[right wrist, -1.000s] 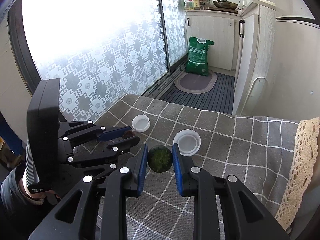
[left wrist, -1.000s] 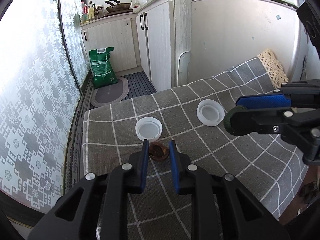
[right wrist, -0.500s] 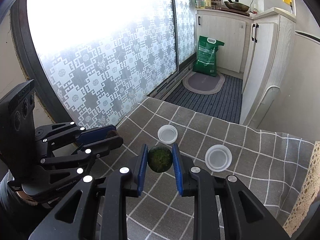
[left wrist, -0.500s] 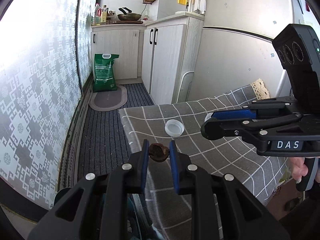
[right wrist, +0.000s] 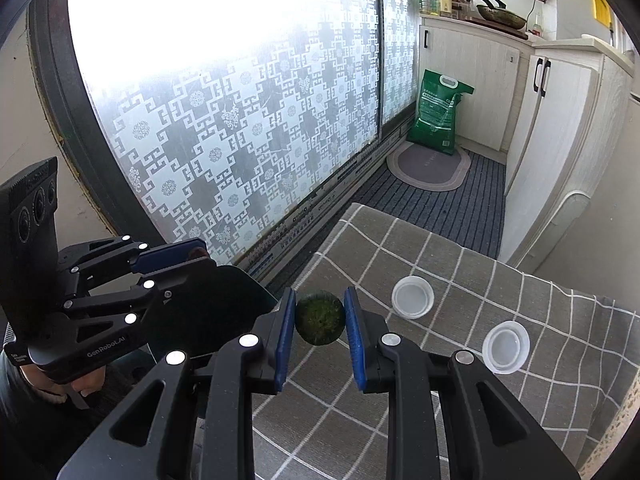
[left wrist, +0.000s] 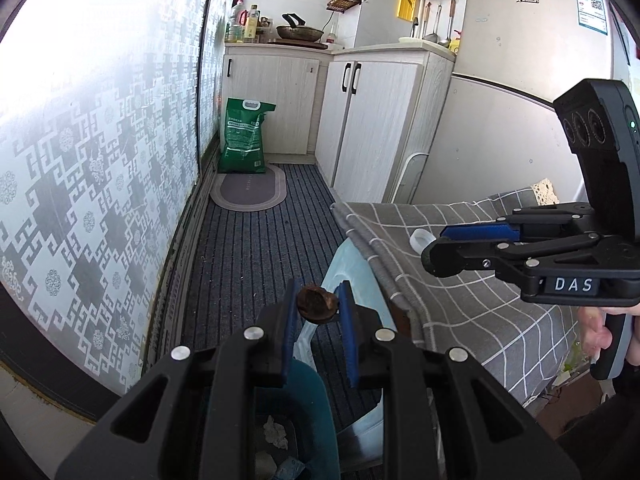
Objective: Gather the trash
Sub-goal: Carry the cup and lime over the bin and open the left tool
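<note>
The left tongs (left wrist: 318, 308) pinch a brown, shrivelled scrap (left wrist: 317, 305) at the lower centre of the left view, off the tabletop (left wrist: 472, 300) edge and above a teal bin (left wrist: 308, 408) at the bottom of the frame, with crumpled paper (left wrist: 276, 434) inside. The right tongs (right wrist: 320, 318) grip a dark green ball (right wrist: 320, 317) at the centre of the right view, over the near edge of the checked cloth. Two white lids (right wrist: 413, 296) (right wrist: 506, 346) lie on the cloth at the right, near each other.
</note>
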